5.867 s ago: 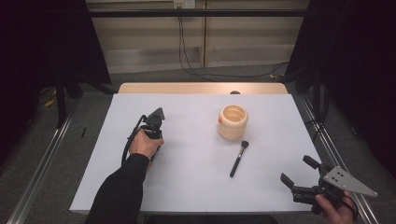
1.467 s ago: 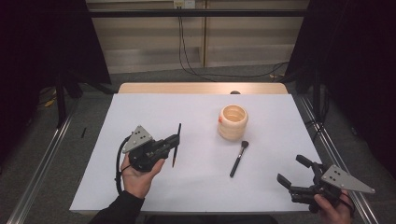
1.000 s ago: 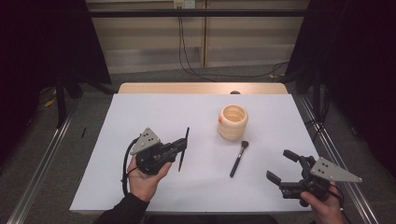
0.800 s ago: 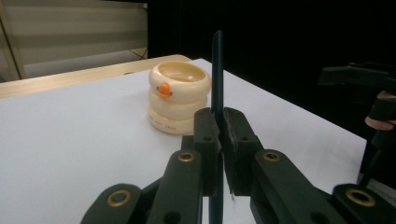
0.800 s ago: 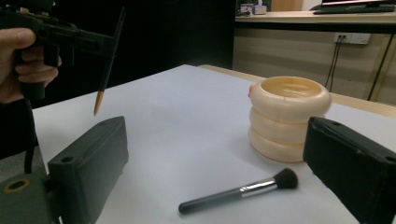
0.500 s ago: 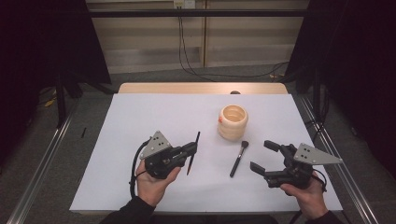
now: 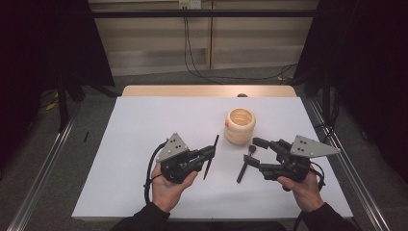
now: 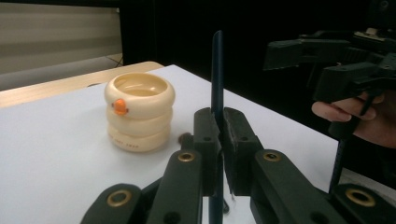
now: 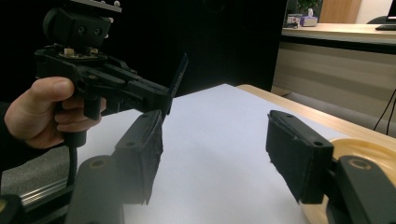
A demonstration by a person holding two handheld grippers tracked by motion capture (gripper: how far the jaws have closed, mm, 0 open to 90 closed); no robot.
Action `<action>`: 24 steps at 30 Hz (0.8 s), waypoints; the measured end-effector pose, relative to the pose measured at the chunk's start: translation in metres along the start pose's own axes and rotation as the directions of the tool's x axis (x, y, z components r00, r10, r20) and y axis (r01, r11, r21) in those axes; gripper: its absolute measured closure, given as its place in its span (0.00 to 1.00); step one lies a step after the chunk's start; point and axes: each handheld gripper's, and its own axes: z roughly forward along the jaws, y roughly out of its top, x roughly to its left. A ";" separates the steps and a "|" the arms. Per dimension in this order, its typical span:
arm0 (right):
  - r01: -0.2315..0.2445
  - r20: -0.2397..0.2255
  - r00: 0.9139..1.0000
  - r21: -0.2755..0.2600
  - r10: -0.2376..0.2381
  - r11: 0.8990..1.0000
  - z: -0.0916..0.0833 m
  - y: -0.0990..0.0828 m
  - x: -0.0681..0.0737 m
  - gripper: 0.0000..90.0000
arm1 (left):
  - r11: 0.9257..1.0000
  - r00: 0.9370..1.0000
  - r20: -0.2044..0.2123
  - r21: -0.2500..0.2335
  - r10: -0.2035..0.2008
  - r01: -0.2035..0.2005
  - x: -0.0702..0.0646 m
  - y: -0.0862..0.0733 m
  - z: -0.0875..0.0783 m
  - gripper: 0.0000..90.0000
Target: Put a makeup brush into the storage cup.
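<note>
surface: table (image 7: 144, 120), white top, bare wood strip along far edge
on it, right of centre: cream ringed cup (image 7: 240, 126), upright
just in front of cup: makeup brush (image 7: 245, 163), lying flat, bristles toward cup

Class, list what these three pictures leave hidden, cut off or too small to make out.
- Pencil: lower end hidden by the left tool, left gripper view.
- Cup: small lettering at its base too small, left gripper view.
- Brush: handle end hidden by the right tool, high view.
</note>
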 end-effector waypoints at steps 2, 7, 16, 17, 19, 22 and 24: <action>0.008 -0.004 1.000 0.005 -0.008 1.000 0.005 0.004 -0.001 0.48 | 1.000 1.000 0.012 0.005 -0.008 0.008 -0.002 0.003 0.003 0.94; 0.007 -0.041 0.999 0.029 -0.006 1.000 0.015 0.011 0.000 0.54 | 1.000 1.000 0.030 -0.005 -0.001 0.001 -0.004 0.001 0.010 0.94; -0.031 -0.051 0.998 0.045 0.033 0.999 0.032 0.019 -0.004 0.52 | 1.000 1.000 0.019 -0.009 -0.009 0.010 -0.004 -0.001 0.008 0.94; -0.030 -0.052 0.998 0.043 0.032 0.999 0.033 0.020 -0.005 0.56 | 1.000 1.000 0.014 -0.006 -0.001 0.001 -0.004 -0.001 0.008 0.94; -0.036 -0.072 0.997 0.034 0.038 0.999 0.037 0.022 -0.005 0.61 | 1.000 1.000 0.002 -0.006 -0.005 0.005 -0.004 -0.001 0.008 0.94; -0.050 -0.102 0.993 0.021 0.052 0.999 0.041 0.024 -0.008 0.68 | 1.000 1.000 0.025 -0.017 0.001 0.000 -0.004 -0.002 0.010 0.94; -0.058 -0.122 0.991 0.024 0.060 0.998 0.045 0.025 -0.008 0.70 | 1.000 1.000 0.019 -0.015 0.002 -0.002 -0.006 -0.002 0.010 0.94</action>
